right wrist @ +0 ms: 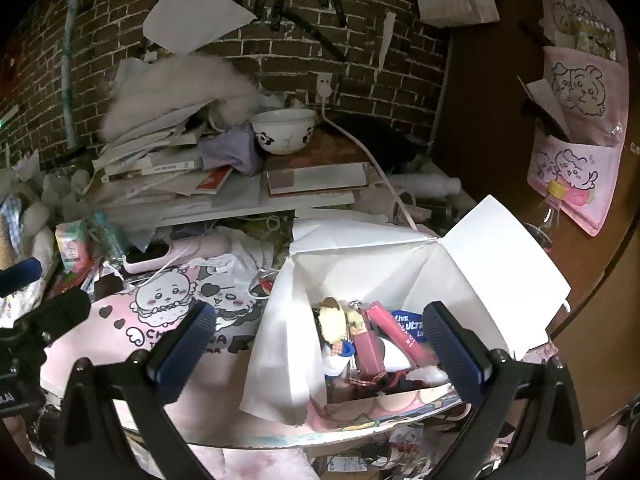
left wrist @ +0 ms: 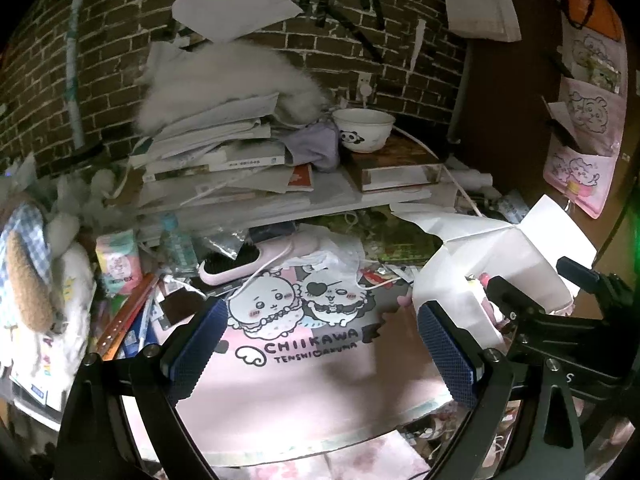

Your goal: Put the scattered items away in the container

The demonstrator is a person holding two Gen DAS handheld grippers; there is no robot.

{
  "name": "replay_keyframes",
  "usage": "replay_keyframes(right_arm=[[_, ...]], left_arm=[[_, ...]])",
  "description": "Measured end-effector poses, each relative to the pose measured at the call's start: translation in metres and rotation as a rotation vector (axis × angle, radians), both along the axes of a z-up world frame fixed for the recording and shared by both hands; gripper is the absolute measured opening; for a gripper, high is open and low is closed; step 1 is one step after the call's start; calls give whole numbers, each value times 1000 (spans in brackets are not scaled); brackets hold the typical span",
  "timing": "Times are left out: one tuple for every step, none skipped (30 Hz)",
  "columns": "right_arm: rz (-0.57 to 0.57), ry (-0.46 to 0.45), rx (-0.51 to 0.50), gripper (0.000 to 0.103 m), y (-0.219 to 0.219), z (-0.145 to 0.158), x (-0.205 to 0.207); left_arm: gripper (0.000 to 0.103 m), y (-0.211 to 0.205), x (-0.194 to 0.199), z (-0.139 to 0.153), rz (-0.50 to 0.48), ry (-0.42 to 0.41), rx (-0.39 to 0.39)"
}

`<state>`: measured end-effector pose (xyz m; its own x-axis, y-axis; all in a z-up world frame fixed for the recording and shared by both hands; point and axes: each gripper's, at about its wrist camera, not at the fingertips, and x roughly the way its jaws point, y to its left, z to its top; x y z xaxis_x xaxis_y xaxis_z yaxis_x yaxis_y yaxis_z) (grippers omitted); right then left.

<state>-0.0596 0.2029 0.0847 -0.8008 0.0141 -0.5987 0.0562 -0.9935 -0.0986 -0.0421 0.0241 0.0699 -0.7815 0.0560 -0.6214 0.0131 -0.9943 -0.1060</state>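
Note:
A white folded-paper box [right wrist: 476,248] sits on the pink Chiikawa mat [right wrist: 120,344], its flaps spread. Inside lie a pink tube [right wrist: 396,326], a pink lip-gloss case [right wrist: 367,346], a small plush doll [right wrist: 333,322] and a blue tag [right wrist: 408,322]. My right gripper [right wrist: 320,354] is open and empty, hovering over the box's front. My left gripper [left wrist: 318,346] is open and empty over the bare mat [left wrist: 288,384], left of the box [left wrist: 500,264].
A pink hairbrush [left wrist: 240,262] with a white cable lies at the mat's far edge. A shelf [left wrist: 280,200] behind holds books, papers and a panda bowl [left wrist: 364,128]. Pens, packets and a plush toy [left wrist: 36,280] crowd the left. A brick wall stands behind.

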Motion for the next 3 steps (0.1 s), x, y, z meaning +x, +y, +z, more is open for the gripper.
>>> replay_keyframes(right_arm=[[0,1,2,103,0,0,0],[0,1,3,103,0,0,0],[0,1,3,103,0,0,0]], left_arm=[[95,0,0,0,0,0,0],[95,0,0,0,0,0,0],[95,0,0,0,0,0,0]])
